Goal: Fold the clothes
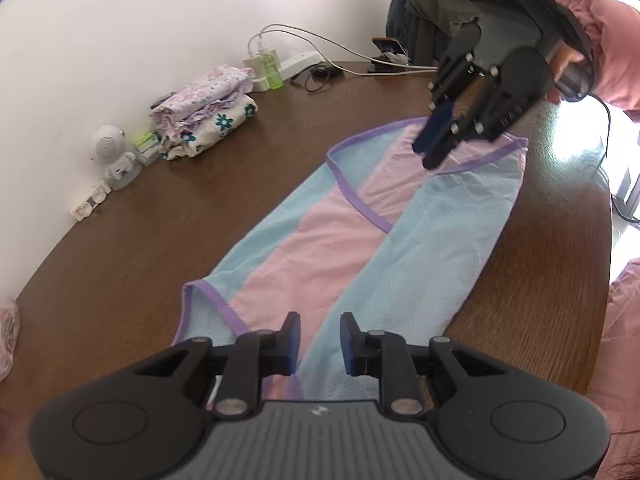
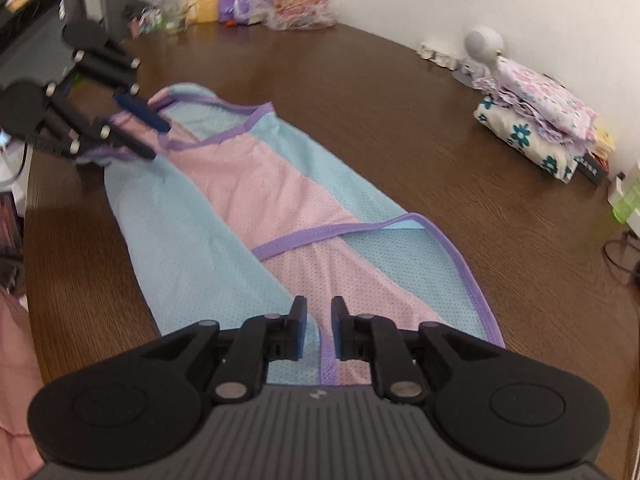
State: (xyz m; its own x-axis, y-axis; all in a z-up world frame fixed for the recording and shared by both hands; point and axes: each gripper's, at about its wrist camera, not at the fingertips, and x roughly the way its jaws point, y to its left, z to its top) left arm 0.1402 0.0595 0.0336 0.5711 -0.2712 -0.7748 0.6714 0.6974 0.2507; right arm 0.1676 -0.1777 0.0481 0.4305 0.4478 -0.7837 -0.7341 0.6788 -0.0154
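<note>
1. Counter (image 1: 132, 240): brown wood, carrying everything.
2. Mesh vest (image 1: 320, 236), pink centre with blue sides folded in, lies flat, spanning from one hand-held gripper to the other.
3. Left hand-held gripper (image 1: 319, 340): jaws apart above one end, nothing clamped.
4. Right hand-held gripper (image 2: 319, 328): likewise apart over the purple-trimmed end.
5. Next, likely: pinch both corners evenly, fold end to end.
</note>
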